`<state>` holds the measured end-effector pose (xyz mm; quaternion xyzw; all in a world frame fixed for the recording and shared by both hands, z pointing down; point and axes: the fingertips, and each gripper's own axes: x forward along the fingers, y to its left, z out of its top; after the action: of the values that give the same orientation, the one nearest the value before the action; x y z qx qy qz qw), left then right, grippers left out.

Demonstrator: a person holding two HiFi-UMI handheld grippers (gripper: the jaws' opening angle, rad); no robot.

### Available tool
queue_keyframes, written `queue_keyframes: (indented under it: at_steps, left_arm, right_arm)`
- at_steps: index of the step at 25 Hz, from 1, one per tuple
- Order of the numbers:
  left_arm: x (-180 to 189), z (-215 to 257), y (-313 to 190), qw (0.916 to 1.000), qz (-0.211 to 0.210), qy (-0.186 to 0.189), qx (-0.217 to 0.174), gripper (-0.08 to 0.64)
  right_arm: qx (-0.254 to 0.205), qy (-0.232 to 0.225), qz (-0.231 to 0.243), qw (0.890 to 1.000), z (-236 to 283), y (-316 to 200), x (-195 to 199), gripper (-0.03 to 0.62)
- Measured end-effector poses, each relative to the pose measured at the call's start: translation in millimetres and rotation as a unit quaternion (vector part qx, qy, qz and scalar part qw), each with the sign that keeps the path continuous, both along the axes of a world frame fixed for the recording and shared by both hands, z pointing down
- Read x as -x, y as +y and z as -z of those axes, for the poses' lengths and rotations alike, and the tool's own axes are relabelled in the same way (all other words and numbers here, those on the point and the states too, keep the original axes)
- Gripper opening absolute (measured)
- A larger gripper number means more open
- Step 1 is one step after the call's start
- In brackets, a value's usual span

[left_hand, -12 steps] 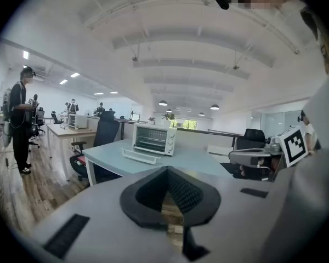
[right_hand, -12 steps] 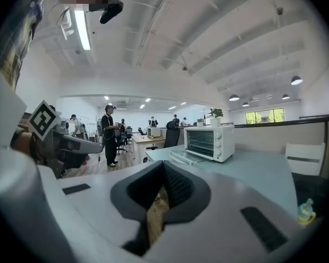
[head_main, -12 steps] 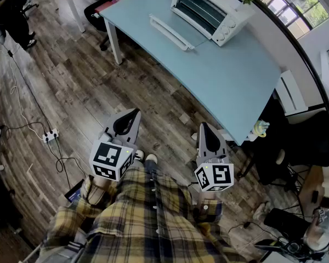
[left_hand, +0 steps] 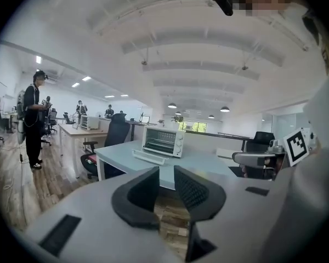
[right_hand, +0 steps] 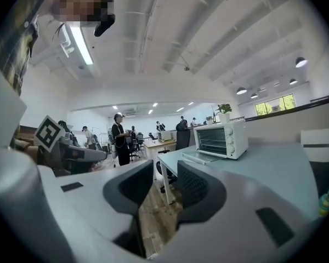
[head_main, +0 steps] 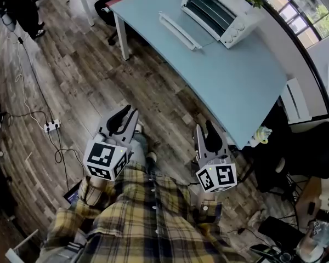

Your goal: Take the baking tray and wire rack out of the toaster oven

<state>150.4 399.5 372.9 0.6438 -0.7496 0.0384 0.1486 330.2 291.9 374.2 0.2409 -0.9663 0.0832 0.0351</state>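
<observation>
A pale blue-grey counter on white legs stands on a floor of dark, mottled wood planks. Its top is mostly bare. A white toaster oven sits near the far end, its door folded down flat onto the surface in front of it. On the floor to the left lies a white power strip with black cables trailing from it. A small yellow-green object shows just past the counter's near corner, perhaps resting on something lower; the view is too poor to tell.
</observation>
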Motion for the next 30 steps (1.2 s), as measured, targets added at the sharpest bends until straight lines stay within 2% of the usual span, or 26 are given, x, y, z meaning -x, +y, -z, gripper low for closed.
queue_keyframes:
  at_steps: [6,12,17,22,26,30]
  left_arm:
    - [21.4,-1.3,-3.7,0.9999,0.013,0.002,-0.005,0.140]
    - [58.6,-9.5,-34.7,0.9999,-0.005,0.008,-0.004,0.193]
    - [117.6,-7.9,-71.2,0.9997,-0.017,0.011,-0.009,0.219]
    - [189.5,3.3,-110.8,0.9993,-0.033,0.005,-0.014,0.243]
    - [243.6,8.2,-131.9,0.9991,-0.040,0.001,-0.016,0.259]
    - [283.0,5.7,-149.0,0.9988,-0.047,0.008,-0.016,0.287]
  right_arm:
    - [0.011,0.000,0.015,1.000,0.3,-5.9,20.0,0.189]
    - [0.015,-0.007,-0.002,1.000,-0.3,-29.9,54.5,0.218]
    - [0.015,-0.007,-0.022,1.000,2.0,-66.0,104.0,0.249]
    - [0.012,0.002,-0.024,1.000,1.4,-93.2,171.0,0.282]
    - [0.007,-0.005,-0.045,0.999,7.0,-112.2,217.1,0.302]
    - [0.005,-0.004,-0.049,0.999,8.0,-127.9,250.3,0.318]
